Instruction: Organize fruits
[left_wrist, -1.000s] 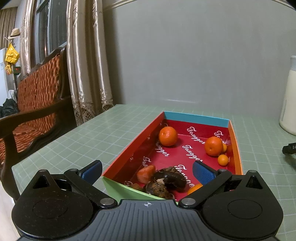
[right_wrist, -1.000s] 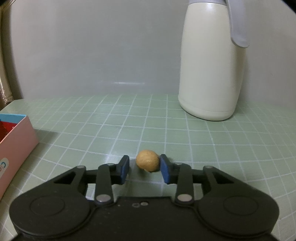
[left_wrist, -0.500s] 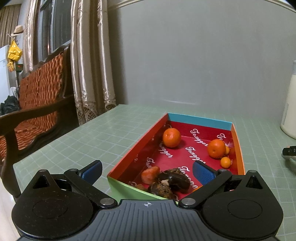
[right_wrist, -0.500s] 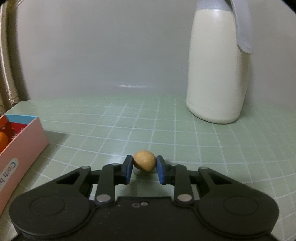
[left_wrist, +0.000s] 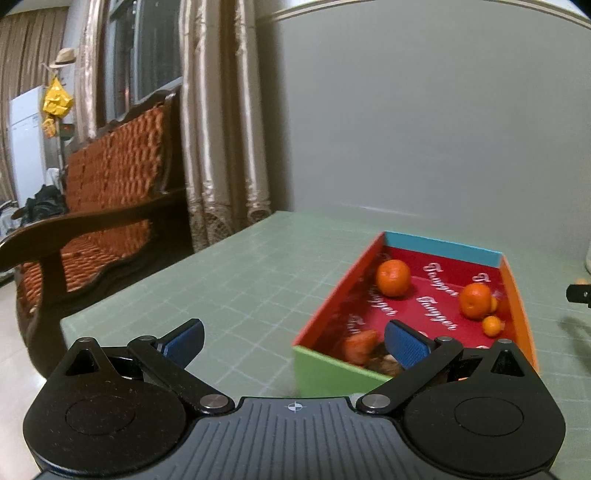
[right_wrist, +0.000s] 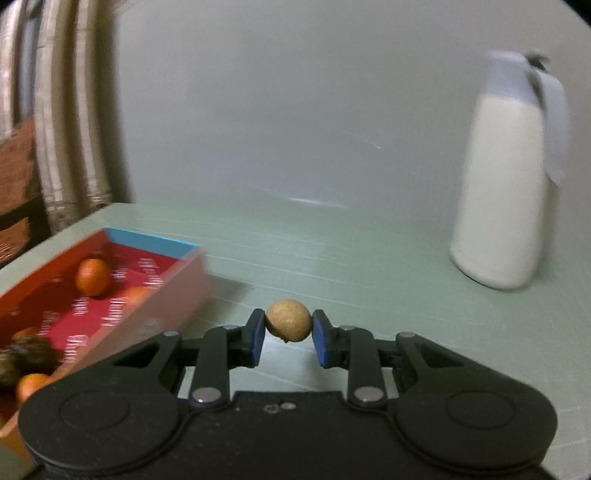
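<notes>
My right gripper (right_wrist: 288, 336) is shut on a small round tan fruit (right_wrist: 288, 319), held just above the green table. To its left lies the open red box (right_wrist: 192, 254) with oranges (right_wrist: 92, 276) and dark fruit inside. In the left wrist view the same box (left_wrist: 332, 365) sits ahead and to the right, holding two oranges (left_wrist: 393, 277), small kumquats (left_wrist: 492, 325), a reddish fruit (left_wrist: 360, 347) and dark fruit at the near end. My left gripper (left_wrist: 293, 341) is open with nothing between its pads; its right pad hangs over the box's near end.
A tall white jug (right_wrist: 508, 192) stands at the back right of the green gridded table (left_wrist: 229, 295). A wooden armchair with orange cushions (left_wrist: 92, 214) and curtains (left_wrist: 221, 122) stand off the table's left edge. A grey wall closes the back.
The right gripper closed on the tan fruit, lifted it and swung left, bringing the box into view. The left gripper shifted left, so the box now lies further right.
</notes>
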